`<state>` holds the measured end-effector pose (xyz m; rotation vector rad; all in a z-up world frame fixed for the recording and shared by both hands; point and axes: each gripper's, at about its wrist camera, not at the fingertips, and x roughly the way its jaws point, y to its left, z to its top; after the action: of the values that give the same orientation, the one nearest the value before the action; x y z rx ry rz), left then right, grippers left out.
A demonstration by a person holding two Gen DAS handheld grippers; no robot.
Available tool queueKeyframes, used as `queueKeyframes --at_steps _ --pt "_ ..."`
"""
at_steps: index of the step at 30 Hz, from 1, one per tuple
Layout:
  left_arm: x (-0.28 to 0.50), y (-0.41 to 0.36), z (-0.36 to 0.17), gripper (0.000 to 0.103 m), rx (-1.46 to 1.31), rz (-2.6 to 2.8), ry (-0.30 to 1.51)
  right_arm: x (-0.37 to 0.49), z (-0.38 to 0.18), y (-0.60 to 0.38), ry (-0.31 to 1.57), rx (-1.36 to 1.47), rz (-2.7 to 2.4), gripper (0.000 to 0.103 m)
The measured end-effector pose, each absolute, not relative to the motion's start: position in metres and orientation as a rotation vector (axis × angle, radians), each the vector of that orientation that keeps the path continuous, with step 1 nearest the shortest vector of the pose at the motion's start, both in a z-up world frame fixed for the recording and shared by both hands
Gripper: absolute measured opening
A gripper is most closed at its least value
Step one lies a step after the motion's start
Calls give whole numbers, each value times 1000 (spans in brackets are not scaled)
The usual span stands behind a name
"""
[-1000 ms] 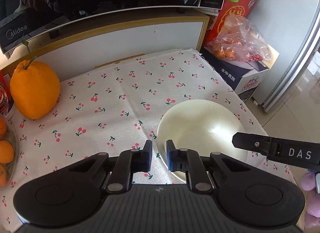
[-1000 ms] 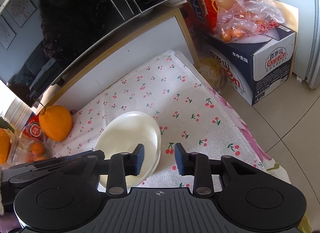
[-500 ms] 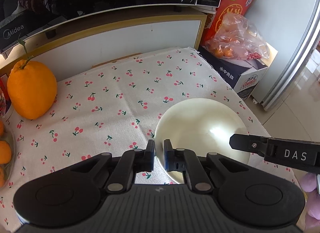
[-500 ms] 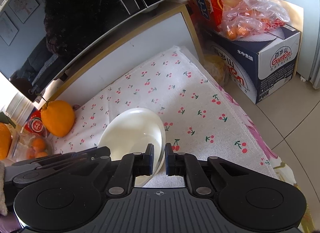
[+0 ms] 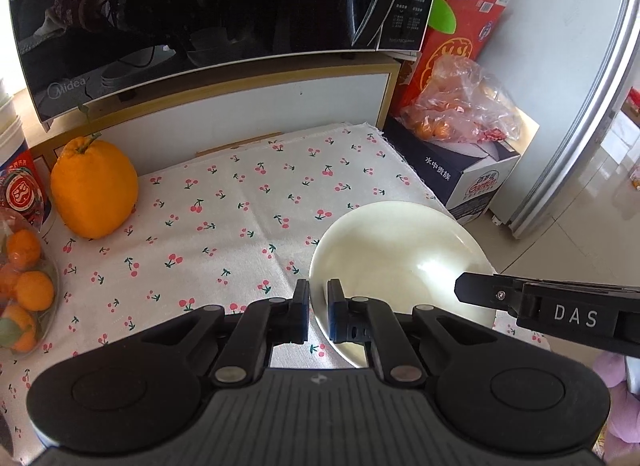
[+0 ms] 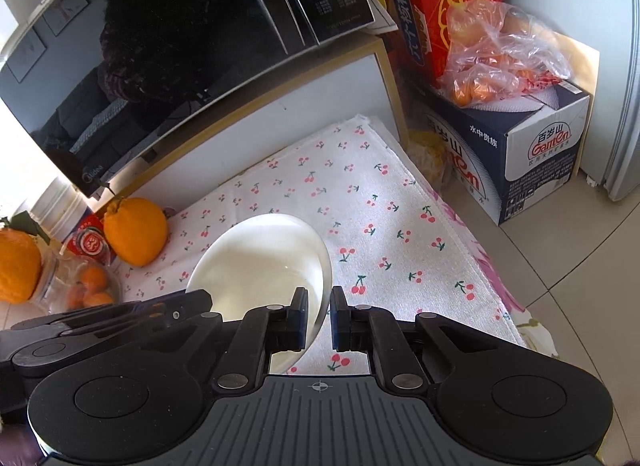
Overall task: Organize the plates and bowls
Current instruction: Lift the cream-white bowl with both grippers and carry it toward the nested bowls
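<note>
Item: white plate [image 5: 396, 250], glazed, stiff, breakable (likely slick), near the cherry-print tablecloth's [image 5: 240, 217] right edge. You hold it by opposite rims: left gripper [image 5: 318, 308] and right gripper [image 6: 319, 318], each clamped narrow. Keep both grips on the rim.

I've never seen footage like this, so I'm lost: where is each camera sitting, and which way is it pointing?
Left wrist view: sits on the left tool, looking forward and down along its fingers at the plate on the cloth; the right tool's tip shows too.
Right wrist view: sits on the right tool, looking forward and down at the plate; the left tool enters at lower left.
Shared: plate, cloth, big orange, microwave. Both tools pinch opposite sides of the plate's rim.
</note>
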<state>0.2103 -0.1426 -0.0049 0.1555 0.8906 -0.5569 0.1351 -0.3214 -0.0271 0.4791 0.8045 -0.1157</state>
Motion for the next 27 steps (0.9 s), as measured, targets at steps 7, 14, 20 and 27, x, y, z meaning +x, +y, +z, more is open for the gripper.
queueKeyframes --at_steps 7,14,20,27 --pt "182 -134 12 8 135 -560 861 110 -10 -314 797 470 -118 11" --pt "152 -119 19 8 60 -563 870 78 3 -307 792 465 -121 11" --pt "126 -113 24 8 21 -571 854 52 6 -303 782 463 -131 12" --pt "102 -114 25 8 31 -601 838 23 8 -304 765 438 -143 13"
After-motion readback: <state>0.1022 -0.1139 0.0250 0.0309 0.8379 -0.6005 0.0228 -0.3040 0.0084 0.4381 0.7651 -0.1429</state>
